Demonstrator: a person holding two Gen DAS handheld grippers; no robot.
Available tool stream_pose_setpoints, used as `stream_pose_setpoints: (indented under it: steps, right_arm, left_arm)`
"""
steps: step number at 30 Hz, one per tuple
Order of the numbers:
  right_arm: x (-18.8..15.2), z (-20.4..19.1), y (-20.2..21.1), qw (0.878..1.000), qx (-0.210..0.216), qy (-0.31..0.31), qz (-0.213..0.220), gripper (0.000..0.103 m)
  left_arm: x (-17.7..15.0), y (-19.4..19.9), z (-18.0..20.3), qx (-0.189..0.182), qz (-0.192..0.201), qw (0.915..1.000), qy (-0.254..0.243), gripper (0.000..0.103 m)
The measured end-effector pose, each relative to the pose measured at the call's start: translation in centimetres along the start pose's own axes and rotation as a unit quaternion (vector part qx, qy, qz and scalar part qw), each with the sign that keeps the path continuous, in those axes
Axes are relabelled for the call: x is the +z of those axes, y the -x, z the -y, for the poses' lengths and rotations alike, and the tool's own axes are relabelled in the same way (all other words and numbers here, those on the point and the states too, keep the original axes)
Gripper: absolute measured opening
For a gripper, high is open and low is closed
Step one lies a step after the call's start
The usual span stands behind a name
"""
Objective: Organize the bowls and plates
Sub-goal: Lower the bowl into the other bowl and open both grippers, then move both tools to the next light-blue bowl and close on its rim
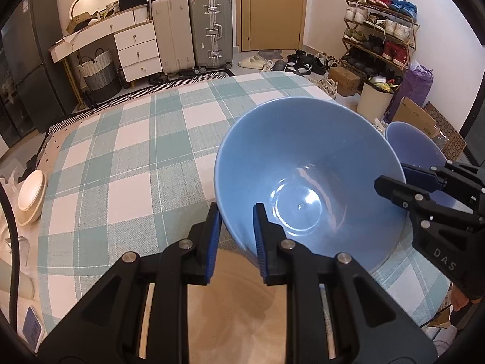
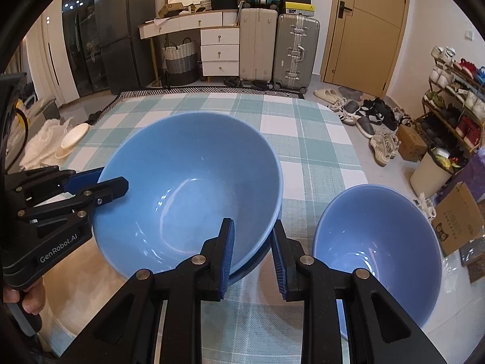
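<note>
Blue bowl, large [image 2: 188, 191]: sits on the checked cloth [image 1: 127, 157] near the table's front edge, tipped a little; I see nothing inside it but glare on the glaze.
Under it: in my right view a darker blue rim shows just below its near edge, so it may rest on another dish; I cannot tell what.
Small bowl [image 2: 379, 248]: paler blue, just beside the large one on its right, also holding nothing I can see. From my left view only a slice of it [image 1: 415, 145] shows behind the large bowl [image 1: 309, 176].
Left gripper [image 1: 236, 239]: I have its jaws part open, straddling the large bowl's rim, one pad outside, one inside. The inner pad seems to touch the wall; the outer one stands a little off. In my right view it [image 2: 100, 183] reaches the bowl's left rim.
Right gripper [image 2: 253, 254]: jaws part open across the near rim of the large bowl, left pad inside, right pad outside with a gap. No firm hold that I can make out. From my left view it [image 1: 397, 182] sits at the bowl's right rim.
Cream plates [image 1: 30, 197]: a small stack at the table's far left edge, well apart from the bowls.
Bin [image 2: 430, 170]: on the floor by the shoe rack [image 1: 382, 30], filled with mixed rubbish.
Basket [image 2: 178, 57]: woven, beside the drawers [image 2: 219, 51]; contents hidden.
</note>
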State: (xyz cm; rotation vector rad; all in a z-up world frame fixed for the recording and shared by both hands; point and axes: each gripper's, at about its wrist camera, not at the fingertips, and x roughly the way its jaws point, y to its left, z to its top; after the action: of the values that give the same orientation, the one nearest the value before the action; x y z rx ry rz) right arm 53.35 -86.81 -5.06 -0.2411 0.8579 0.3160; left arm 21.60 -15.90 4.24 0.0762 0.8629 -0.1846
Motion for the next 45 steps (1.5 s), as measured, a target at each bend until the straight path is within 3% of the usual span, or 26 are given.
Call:
stream_pose_setpoints:
  steps: [15, 21, 25, 28, 30, 31, 32, 35, 37, 45]
  right_arm:
    - [-1.2, -0.8, -0.4, 1.000, -0.026, 0.011, 0.009, 0.029]
    - [-1.4, -0.6, -0.2, 1.000, -0.011, 0.005, 0.012, 0.038]
    - [-1.4, -0.7, -0.1, 1.000, -0.002, 0.007, 0.015, 0.046]
    - [-1.5, -0.7, 0.5, 1.000, 0.005, 0.005, 0.024, 0.052]
    - [-1.5, -0.4, 1.0, 0.999, 0.008, 0.000, 0.034, 0.063]
    - [-1.6, -0.3, 1.4, 0.999, 0.010, -0.004, 0.042, 0.076]
    - [-1.7, -0.1, 1.9, 0.999, 0.013, -0.008, 0.051, 0.085]
    - [-1.9, 0.2, 3.2, 0.997, 0.006, -0.010, 0.071, 0.090]
    - [-2.1, 0.6, 4.1, 0.997, 0.000, -0.013, 0.081, 0.101]
    - [-3.3, 3.1, 7.6, 0.993, -0.004, -0.042, 0.108, 0.103]
  left_arm:
    - [-0.3, -1.0, 0.2, 0.003, -0.005, 1.0000, -0.006, 0.018]
    - [-0.4, -1.0, 0.1, -0.009, -0.005, 0.9999, 0.007, 0.020]
    - [-0.3, -0.5, -0.4, -0.029, -0.001, 0.9994, 0.019, 0.028]
    - [-0.2, 0.2, -0.8, -0.055, 0.005, 0.9980, 0.032, 0.049]
    - [-0.3, 1.2, -1.0, -0.065, 0.013, 0.9971, 0.036, 0.072]
    - [-0.2, 1.5, -1.1, -0.069, 0.021, 0.9965, 0.041, 0.075]
    - [-0.3, 2.1, -1.2, -0.072, 0.026, 0.9961, 0.044, 0.075]
    - [-0.5, 3.2, -1.6, -0.082, 0.027, 0.9948, 0.053, 0.077]
    - [-0.5, 4.0, -1.6, -0.086, 0.032, 0.9943, 0.055, 0.079]
    - [-1.0, 6.7, 0.1, -0.086, 0.044, 0.9941, 0.048, 0.082]
